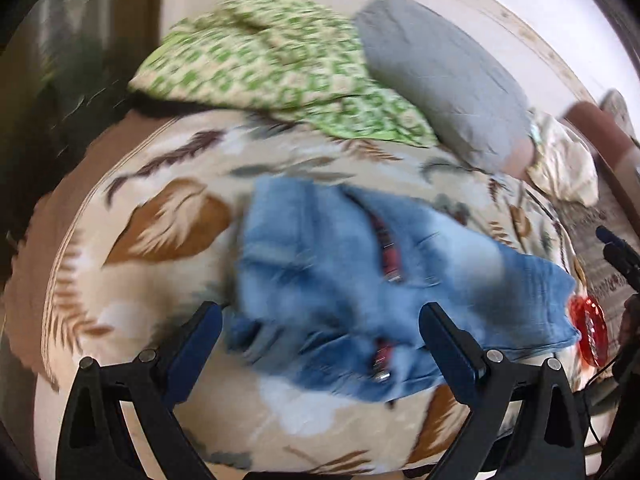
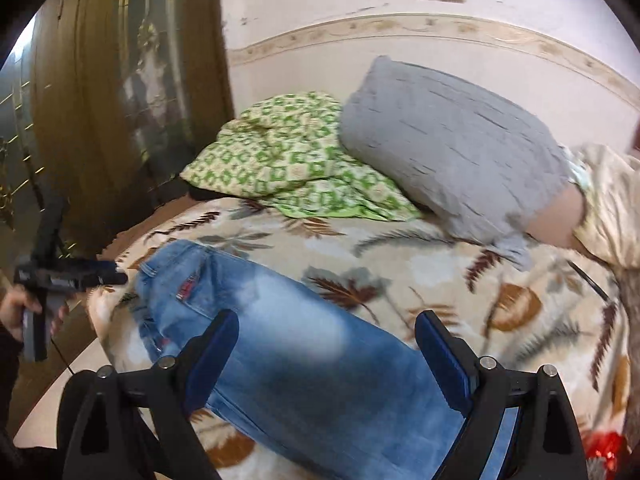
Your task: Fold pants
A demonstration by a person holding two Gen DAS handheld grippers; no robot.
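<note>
1. Pants: blue jeans [image 2: 304, 344] lie on the bed, folded over, right under and between the right gripper's [image 2: 326, 336] spread fingers; nothing pinched, pads clear of the denim as far as the view shows.
2. Right gripper jaws stand wide apart, empty, angled down at the jeans' leg part.
3. Left gripper [image 1: 320, 324], own view: jaws also wide apart, empty, jeans [image 1: 360, 280] bunched just ahead of and between the fingertips; blurred, cannot tell if the pads touch cloth.
4. Red patch [image 2: 188, 286] on the jeans near the waistband, ahead-left of the right gripper.
5. Left gripper also seen from the right view, far left, beside the jeans' waistband end, held in a hand [image 2: 18, 308].
6. Blanket [image 2: 420, 280] with leaf print under the jeans, spreading out on all sides of both tools.
7. Beyond the jeans, farther ahead: green patterned pillow [image 2: 280, 160], touching a grey pillow [image 2: 452, 148] to its right.
8. Far right of the grey pillow: cream cloth [image 2: 612, 208], bunched.
9. Red shiny object [image 1: 588, 328] right of the left gripper, at the bed edge; unclear what.
10. Wall [image 2: 360, 0] behind the pillows, dark door [image 2: 120, 100] ahead-left.
</note>
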